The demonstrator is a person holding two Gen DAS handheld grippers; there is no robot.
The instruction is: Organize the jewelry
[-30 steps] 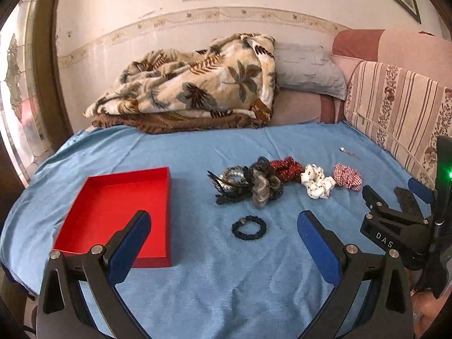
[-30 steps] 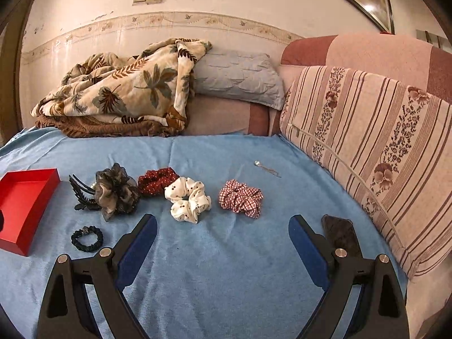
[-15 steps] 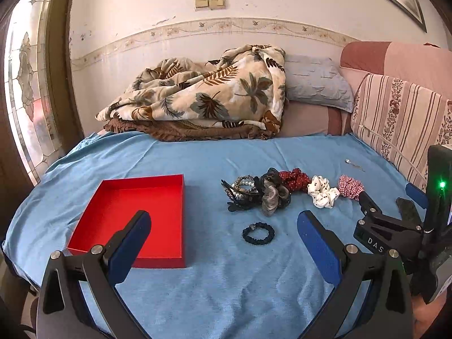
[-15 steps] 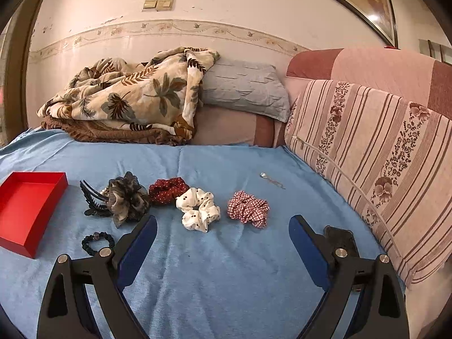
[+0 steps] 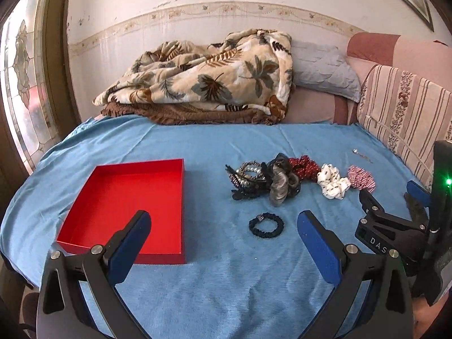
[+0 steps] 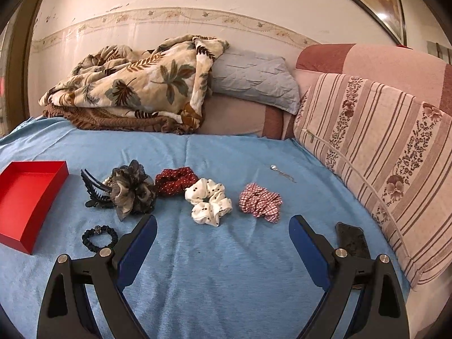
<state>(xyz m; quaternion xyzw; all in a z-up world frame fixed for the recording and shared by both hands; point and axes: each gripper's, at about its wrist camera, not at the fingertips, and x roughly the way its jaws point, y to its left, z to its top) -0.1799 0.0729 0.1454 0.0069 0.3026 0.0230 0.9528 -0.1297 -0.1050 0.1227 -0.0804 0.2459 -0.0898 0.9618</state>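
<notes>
Left gripper (image 5: 224, 227): fingers spread wide, empty, held above the blue bedspread (image 5: 226, 282). Black beaded bracelet (image 5: 266, 225) lies just ahead between its fingertips; red tray (image 5: 180, 197) ahead-left, its near edge behind the left finger. Right gripper (image 6: 223, 233): released, empty. White dotted scrunchie (image 6: 209, 204) just ahead; checked scrunchie (image 6: 261, 202) ahead-right; grey flower claw clip (image 6: 128, 190) and red dotted scrunchie (image 6: 175, 180) ahead-left.

left tongs (image 5: 223, 227): spread wide, empty | right tongs (image 6: 223, 233): spread wide, empty, level
</notes>
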